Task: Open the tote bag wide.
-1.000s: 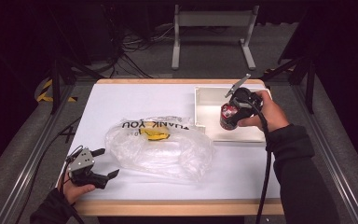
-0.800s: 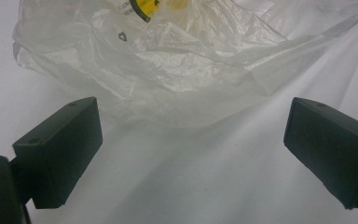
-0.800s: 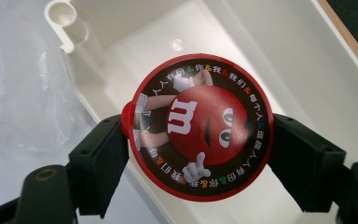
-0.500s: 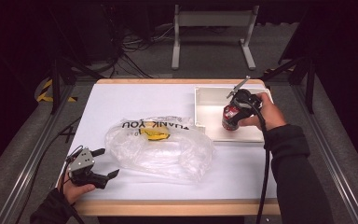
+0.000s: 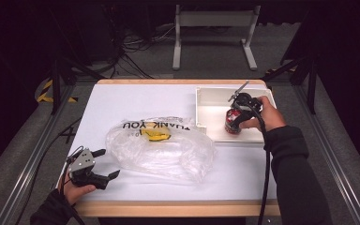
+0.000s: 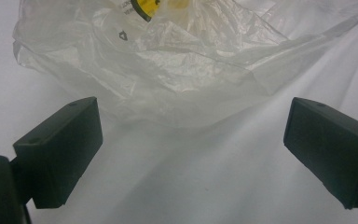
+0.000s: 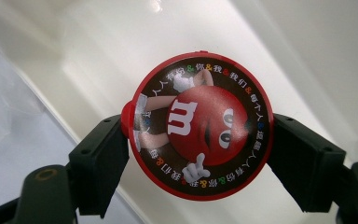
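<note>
While the right gripper clamps a red candy tub, the left gripper rests with its jaws spread wide.

Seen from above, the tub stands upright inside the white tray at the far right of the surface, near the tray's front wall, with the person's right hand over it. In the right gripper view the black jaws press on either side of the tub's round lid, which bears a red cartoon face. A clear plastic bag with a yellow print lies crumpled at the middle of the surface, just left of the tray. Near the front left corner, the left gripper points at the bag with nothing between its jaws.
</note>
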Demonstrator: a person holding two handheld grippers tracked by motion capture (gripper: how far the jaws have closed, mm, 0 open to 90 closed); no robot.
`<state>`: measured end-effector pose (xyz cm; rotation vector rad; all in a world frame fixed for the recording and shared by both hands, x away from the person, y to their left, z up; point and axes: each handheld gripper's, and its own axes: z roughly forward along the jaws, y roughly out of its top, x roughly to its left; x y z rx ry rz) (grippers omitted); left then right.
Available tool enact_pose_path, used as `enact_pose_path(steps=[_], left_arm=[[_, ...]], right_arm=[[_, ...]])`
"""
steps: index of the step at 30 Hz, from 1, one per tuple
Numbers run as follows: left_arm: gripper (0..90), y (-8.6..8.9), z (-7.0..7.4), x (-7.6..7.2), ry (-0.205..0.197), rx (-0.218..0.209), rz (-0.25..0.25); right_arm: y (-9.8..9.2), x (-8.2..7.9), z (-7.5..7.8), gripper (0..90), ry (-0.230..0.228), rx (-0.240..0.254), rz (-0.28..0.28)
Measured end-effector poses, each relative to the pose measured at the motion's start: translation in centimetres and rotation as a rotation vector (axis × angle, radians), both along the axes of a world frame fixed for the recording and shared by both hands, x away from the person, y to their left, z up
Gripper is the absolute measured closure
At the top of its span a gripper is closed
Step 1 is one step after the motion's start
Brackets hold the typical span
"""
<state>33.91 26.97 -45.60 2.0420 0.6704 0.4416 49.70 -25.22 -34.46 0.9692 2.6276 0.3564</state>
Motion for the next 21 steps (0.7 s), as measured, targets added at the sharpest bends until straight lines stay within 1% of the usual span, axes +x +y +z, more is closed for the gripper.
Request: enact_pose_path(steps=[4,11,16,21], left_arm=[[5.3,-0.01,0.00,0.00,0.001,0.001,0.000],[5.4,0.00,0.00,0.01,0.001,0.001,0.000],[5.4,0.00,0.00,0.01,0.001,0.000,0.001],[5.4,0.01,0.00,0.01,0.001,-0.001,0.000]], right_arm=[[-0.07,0.23,-0.35,23.0,0.011,0.008,-0.008],[0.03,0.40,-0.70,23.0,0.017,-0.001,-0.009],[0.17,0.49,-0.96,23.0,0.033,-0.013,0.000],[0.16,0.57,-1.06,23.0,0.038,-0.023,0.001]])
